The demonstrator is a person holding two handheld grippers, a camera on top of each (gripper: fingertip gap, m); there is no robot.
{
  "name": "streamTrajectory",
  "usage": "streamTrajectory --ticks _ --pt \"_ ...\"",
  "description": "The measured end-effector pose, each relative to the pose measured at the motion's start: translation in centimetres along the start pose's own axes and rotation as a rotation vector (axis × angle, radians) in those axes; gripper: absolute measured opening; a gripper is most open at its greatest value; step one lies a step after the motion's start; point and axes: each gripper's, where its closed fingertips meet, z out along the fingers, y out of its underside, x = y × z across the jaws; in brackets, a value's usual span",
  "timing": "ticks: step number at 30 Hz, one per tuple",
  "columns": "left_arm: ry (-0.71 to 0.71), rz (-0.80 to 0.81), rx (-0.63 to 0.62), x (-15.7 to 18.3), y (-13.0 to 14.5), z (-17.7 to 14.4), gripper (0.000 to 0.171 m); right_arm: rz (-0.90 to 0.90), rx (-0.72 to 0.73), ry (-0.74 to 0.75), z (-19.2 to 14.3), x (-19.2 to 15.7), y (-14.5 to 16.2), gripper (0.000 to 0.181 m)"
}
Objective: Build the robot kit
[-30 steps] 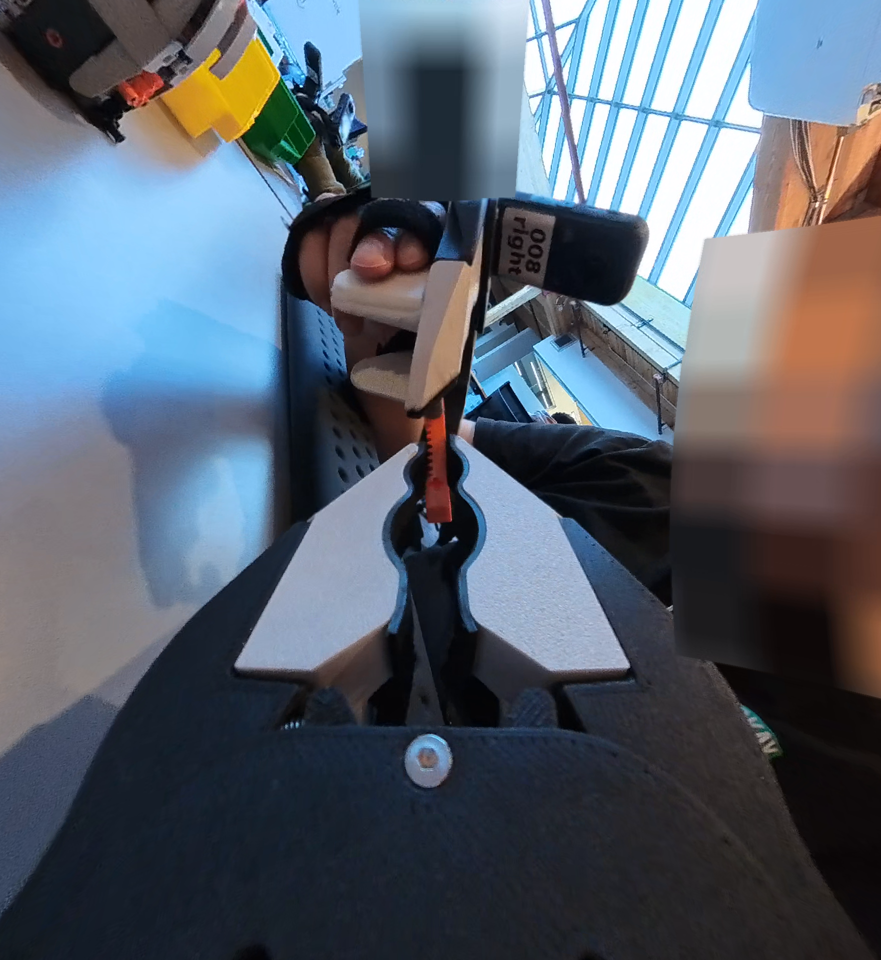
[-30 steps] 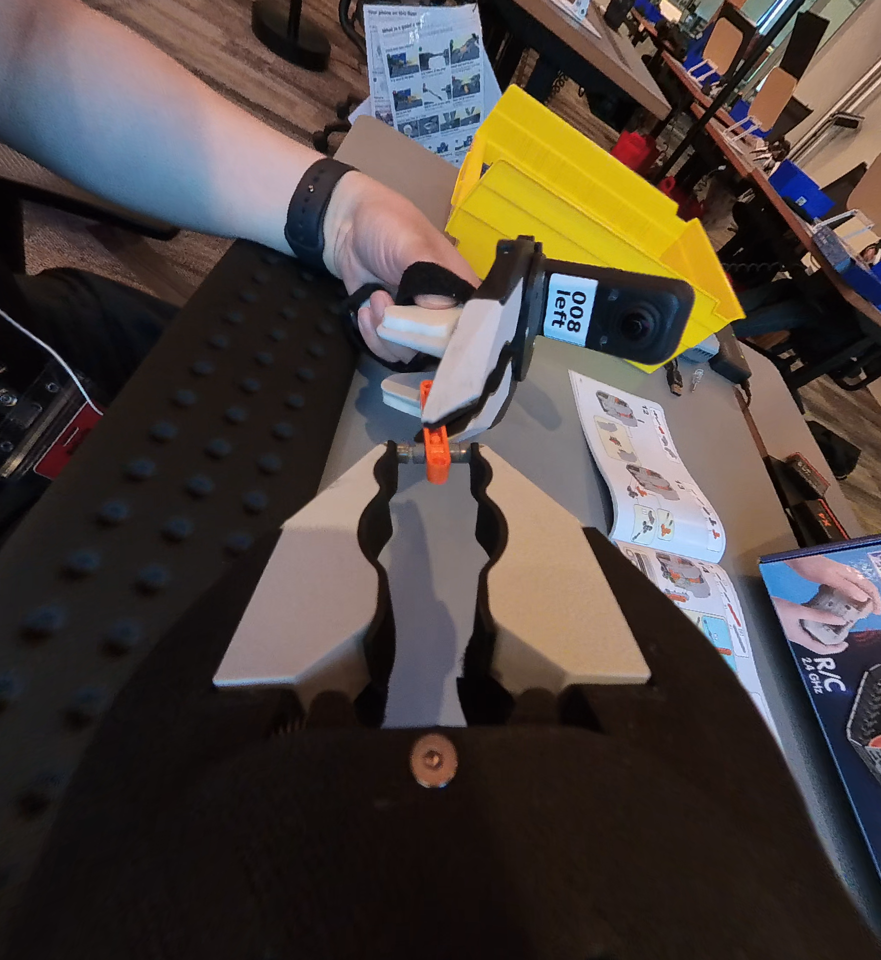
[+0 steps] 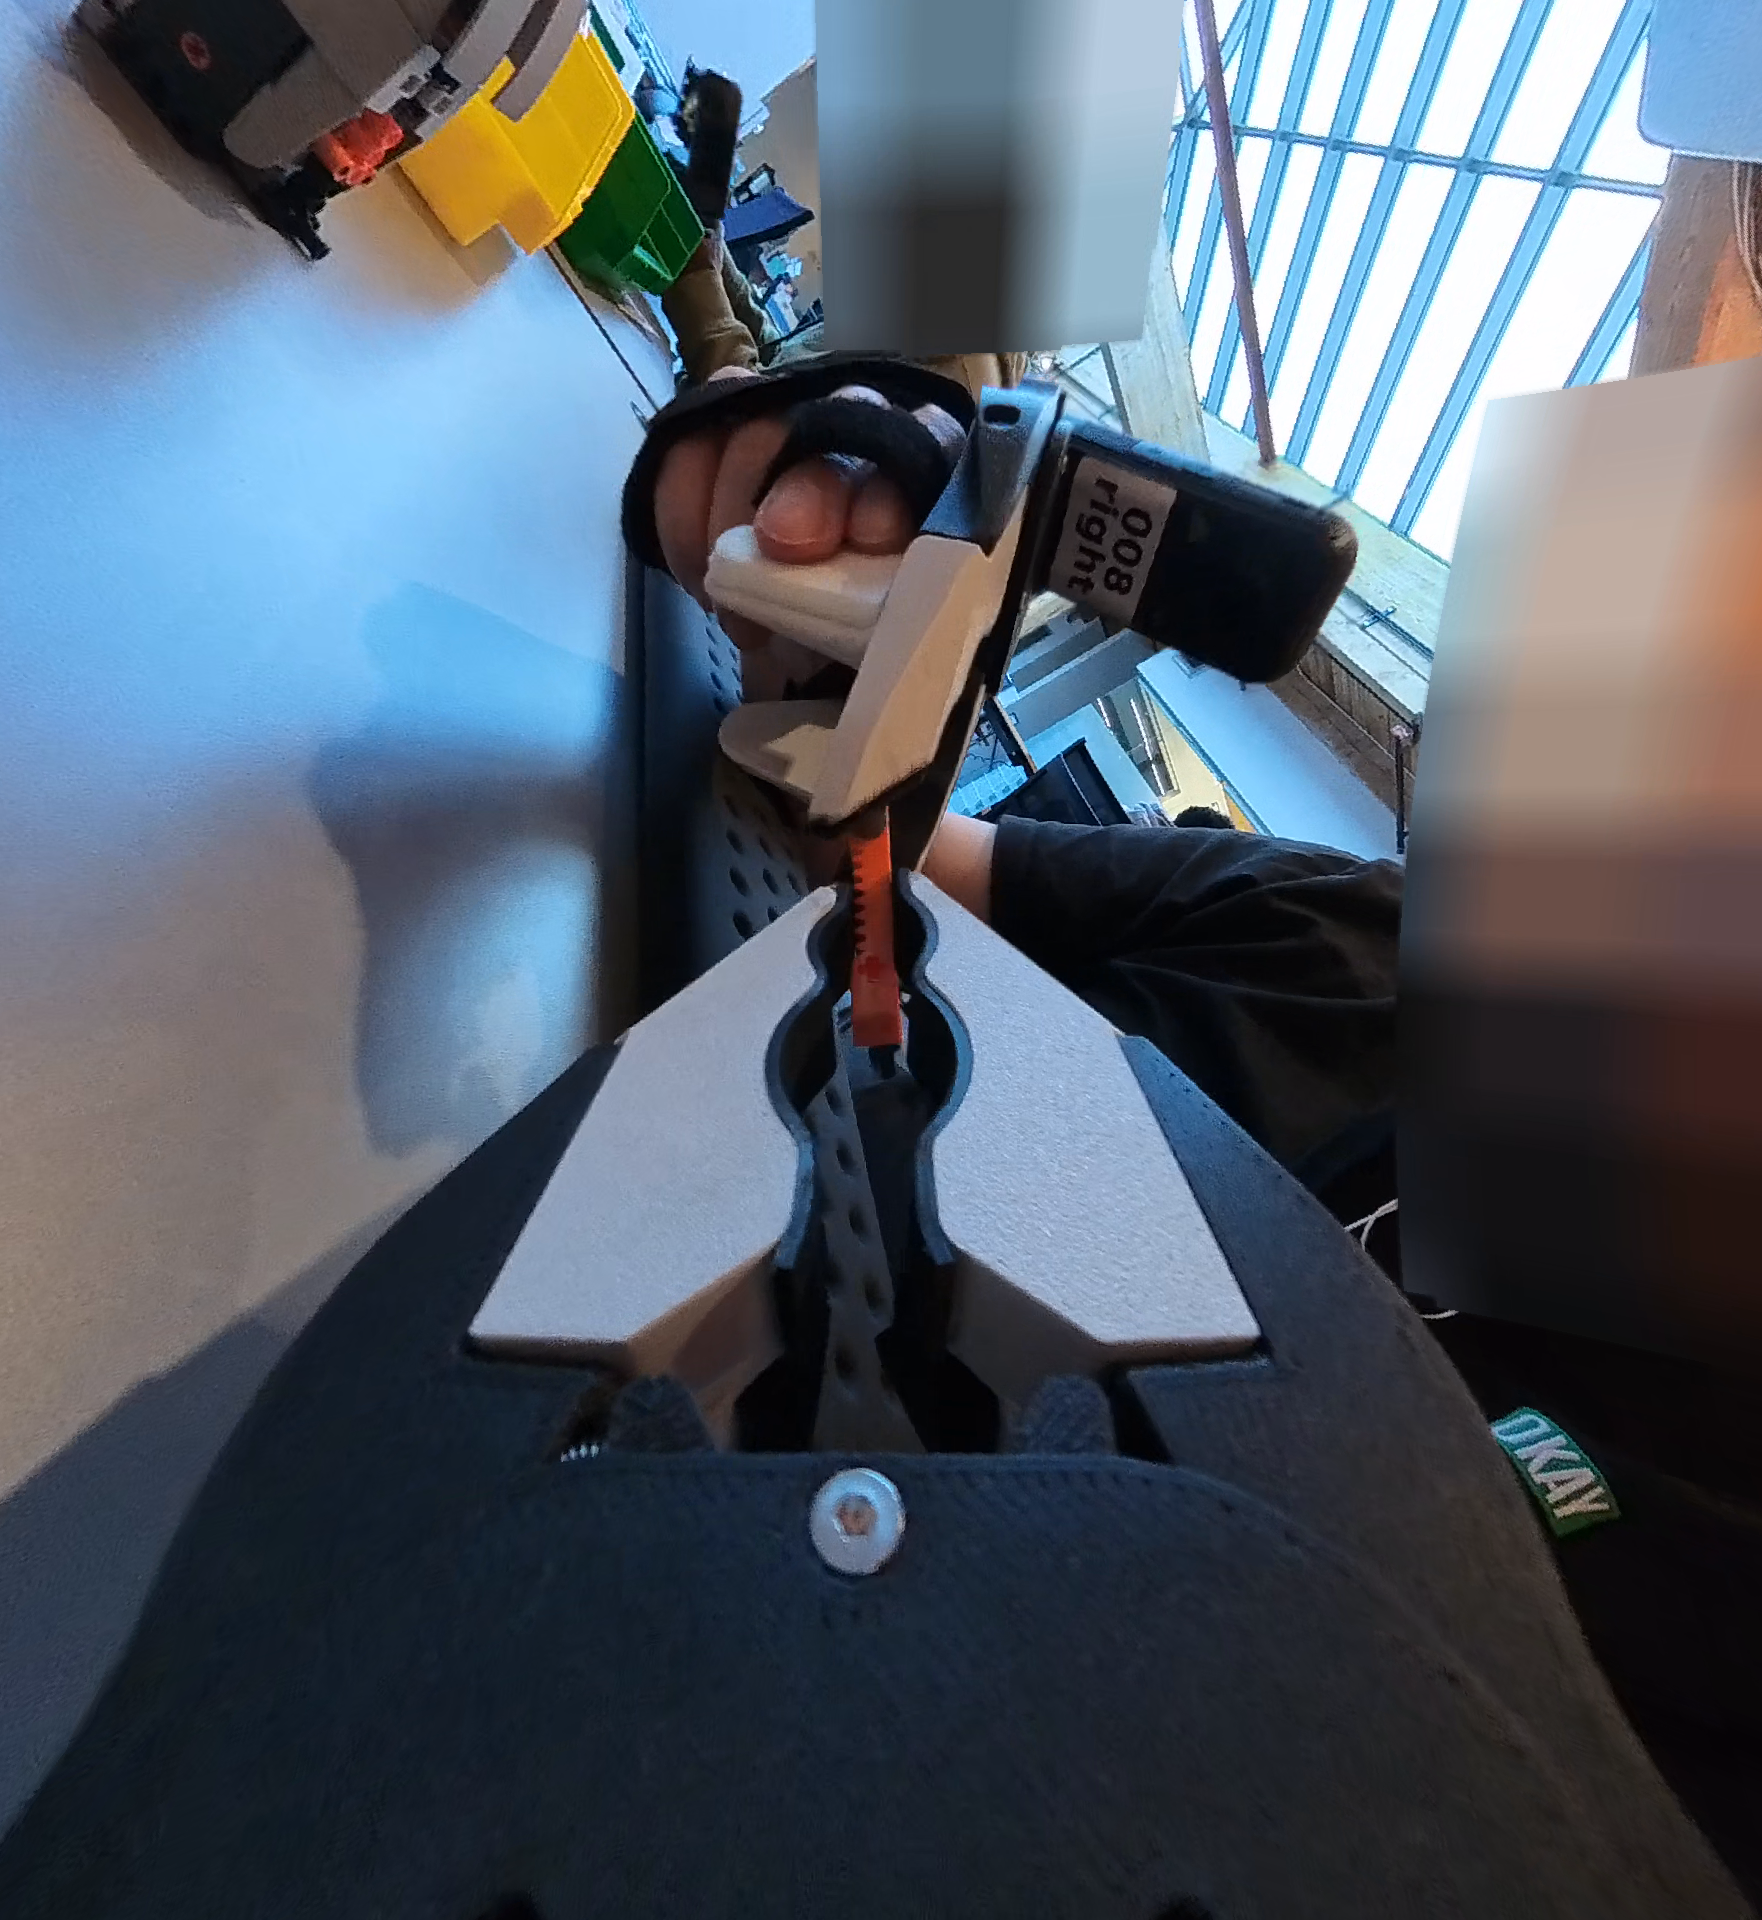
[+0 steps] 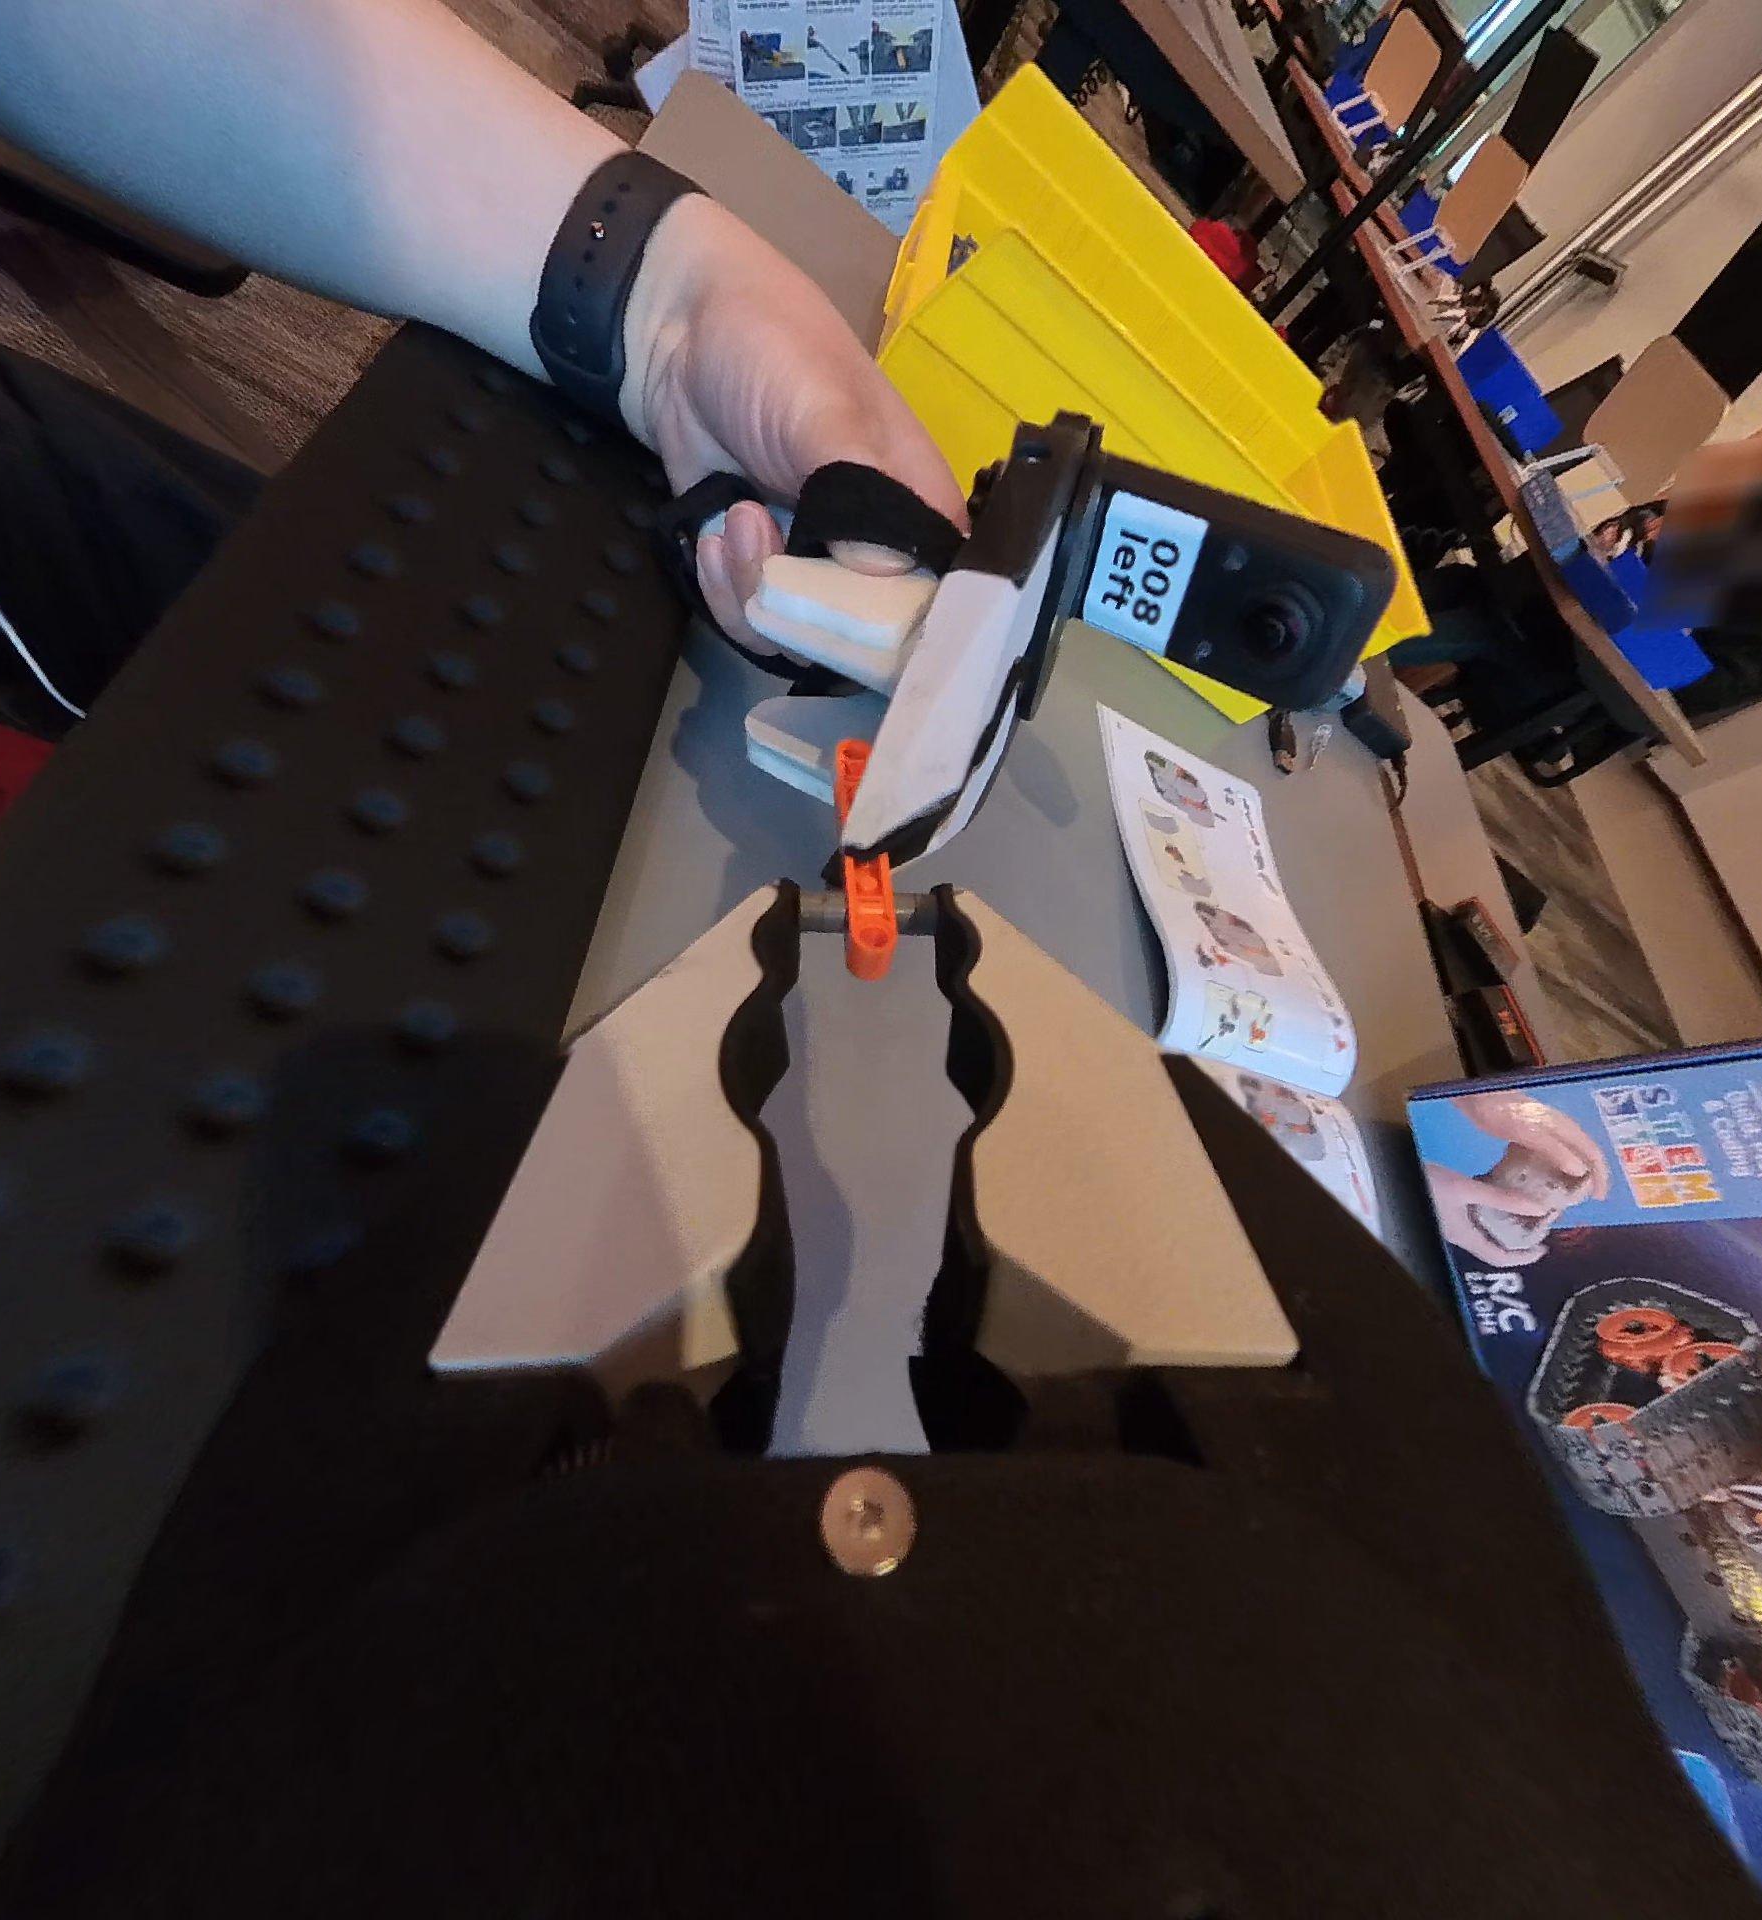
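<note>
Orange beam (image 4: 869,928) is held in mid-air above the grey table (image 4: 1053,842), threaded on a short grey pin (image 4: 823,911). Left gripper (image 4: 882,844) is clamped flat on the beam from above. Right gripper (image 4: 864,900) has its tips part-way apart, pinching the pin end to end. Versus a second ago, same grips and same joint. The left gripper has tilted over a bit and more of the beam shows behind its tip. Around it are a black studded mat (image 4: 337,831), a booklet (image 4: 1230,914), yellow bins (image 4: 1116,343) and a kit box (image 4: 1635,1299).
</note>
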Motion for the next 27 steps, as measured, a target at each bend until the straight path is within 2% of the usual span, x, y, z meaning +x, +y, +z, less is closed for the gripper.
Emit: streamTrajectory --ticks 16,20,27 --pt "-0.106 0.090 -0.028 -0.7 0.4 0.1 0.003 -0.026 -0.025 0.001 0.2 -0.4 0.7 0.023" --pt "-0.128 0.125 -0.007 -0.6 0.0 -0.2 0.003 0.104 0.027 -0.007 0.3 0.0 0.3 0.023" --pt "-0.242 0.205 -0.047 -1.7 0.3 -0.1 0.003 -0.029 -0.055 0.061 0.0 0.0 1.3 0.028"
